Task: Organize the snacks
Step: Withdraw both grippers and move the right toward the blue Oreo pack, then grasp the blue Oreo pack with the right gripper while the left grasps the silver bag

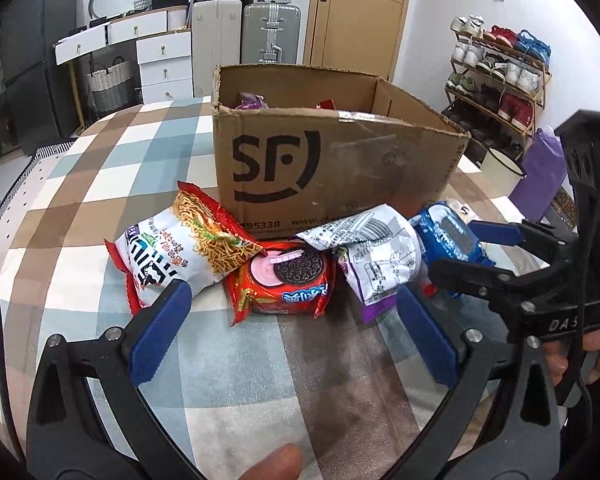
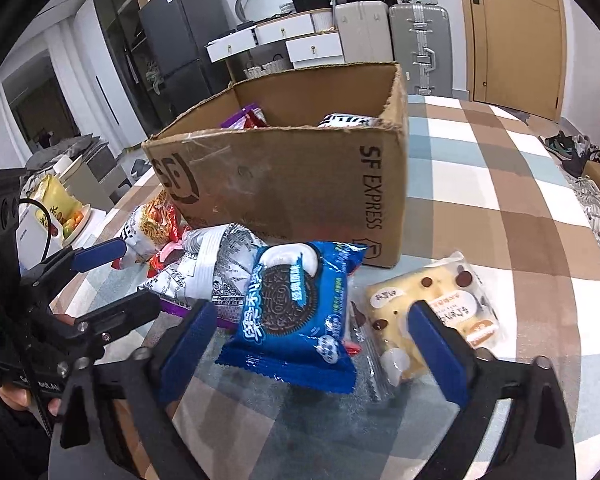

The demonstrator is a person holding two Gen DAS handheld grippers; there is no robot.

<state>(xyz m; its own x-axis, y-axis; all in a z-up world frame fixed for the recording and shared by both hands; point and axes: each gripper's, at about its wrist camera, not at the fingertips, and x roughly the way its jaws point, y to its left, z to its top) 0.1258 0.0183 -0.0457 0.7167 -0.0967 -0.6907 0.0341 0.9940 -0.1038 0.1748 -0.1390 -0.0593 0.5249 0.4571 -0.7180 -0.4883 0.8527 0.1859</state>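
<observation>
**Snacks lined up in front of the cardboard box, both tongs spread wide**

The left gripper (image 1: 292, 332) hangs nearest the lens with its blue fingers wide apart and nothing between them. Just beyond its fingertips, on the near side of the cardboard box (image 1: 340, 168), lies the red Oreo pack (image 1: 288, 280). The noodle bag (image 1: 180, 244) leans partly over that pack's left end, and the white-and-purple bag (image 1: 376, 252) lies at its right end.

The right gripper (image 2: 316, 344) is also fully spread and grips nothing. The blue Oreo pack (image 2: 296, 312) lies between its fingers without touching either. The cake in clear wrap (image 2: 432, 304) sits off the box's front corner, partly behind the right-hand finger.

The box stands open on the checked cloth (image 1: 112, 152). A purple packet (image 2: 244, 118) and a striped packet (image 2: 348, 121) show above its rim, already inside.
</observation>
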